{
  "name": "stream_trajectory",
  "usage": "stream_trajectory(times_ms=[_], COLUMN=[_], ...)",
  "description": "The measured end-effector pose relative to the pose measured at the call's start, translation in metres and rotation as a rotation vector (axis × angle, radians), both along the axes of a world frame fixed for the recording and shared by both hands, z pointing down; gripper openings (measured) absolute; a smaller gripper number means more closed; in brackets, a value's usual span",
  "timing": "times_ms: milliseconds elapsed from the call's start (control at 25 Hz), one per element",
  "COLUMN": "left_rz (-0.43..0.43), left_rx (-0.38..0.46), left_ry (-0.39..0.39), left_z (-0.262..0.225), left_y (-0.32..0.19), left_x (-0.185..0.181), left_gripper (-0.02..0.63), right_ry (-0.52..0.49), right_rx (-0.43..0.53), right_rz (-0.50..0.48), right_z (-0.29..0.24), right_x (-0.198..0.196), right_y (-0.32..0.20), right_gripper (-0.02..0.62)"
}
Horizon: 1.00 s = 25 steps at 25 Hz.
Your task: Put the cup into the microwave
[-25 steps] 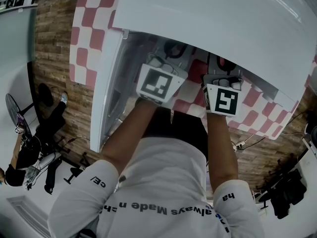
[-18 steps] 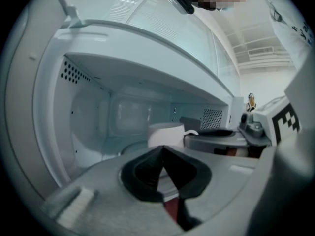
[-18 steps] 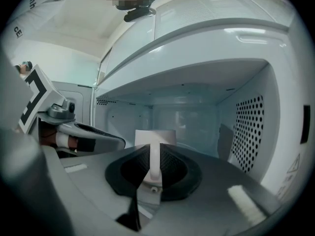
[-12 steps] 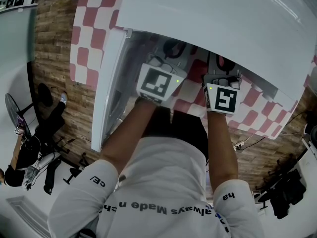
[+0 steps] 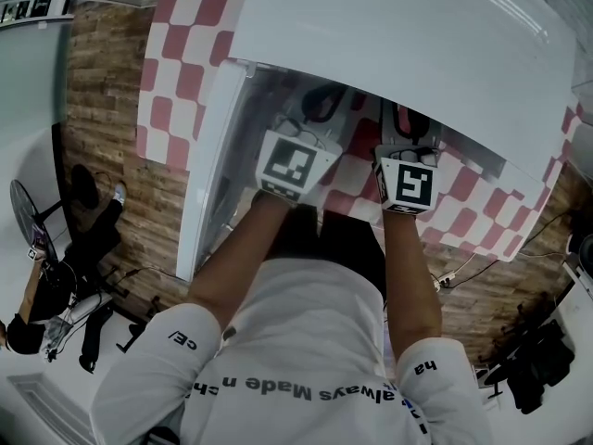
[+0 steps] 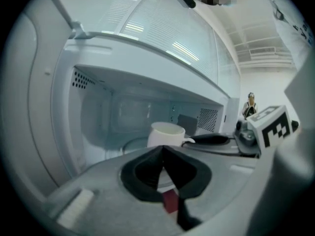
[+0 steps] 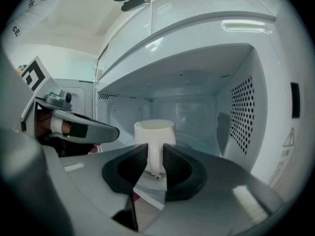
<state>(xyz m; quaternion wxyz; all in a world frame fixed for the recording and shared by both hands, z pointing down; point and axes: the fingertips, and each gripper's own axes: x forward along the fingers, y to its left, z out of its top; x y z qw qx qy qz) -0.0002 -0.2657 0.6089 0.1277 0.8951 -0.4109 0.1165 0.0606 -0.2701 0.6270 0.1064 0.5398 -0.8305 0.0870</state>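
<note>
- The right tool [image 7: 155,156] grips the handle of a white ceramic cup [image 7: 154,131], holding it upright inside the open white microwave oven [image 7: 261,82], above the round glass turntable [image 7: 197,139].
- The left tool [image 6: 162,156], its jaws pressed together on nothing, hovers at the oven's mouth, just beside the cup.
- The oven stands on a red-and-white checked table [image 5: 167,91].

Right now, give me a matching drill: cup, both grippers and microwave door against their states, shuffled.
Things:
1. cup
2. left gripper
3. right gripper
4. microwave door

States:
A. swung open
B. jaws together, nothing between them
C. white, held by its handle
D. jaws clamped on a handle

Pairs: 1-C, 2-B, 3-D, 4-A.
</note>
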Motion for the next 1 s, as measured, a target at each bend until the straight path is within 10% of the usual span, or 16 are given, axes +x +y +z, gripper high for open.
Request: stream_trajectory(times_ms=[1000], left_rz=[0.056], left_rx=[0.02], left_ry=[0.086], left_z=[-0.182], left_y=[0.089], left_x=[0.018], left_gripper=[0.0], right_ry=[-0.023], right_rx=[-0.003], right_rz=[-0.086], right_z=[-0.191], right_x=[0.031], right_y=[0.107], right_gripper=[0.083])
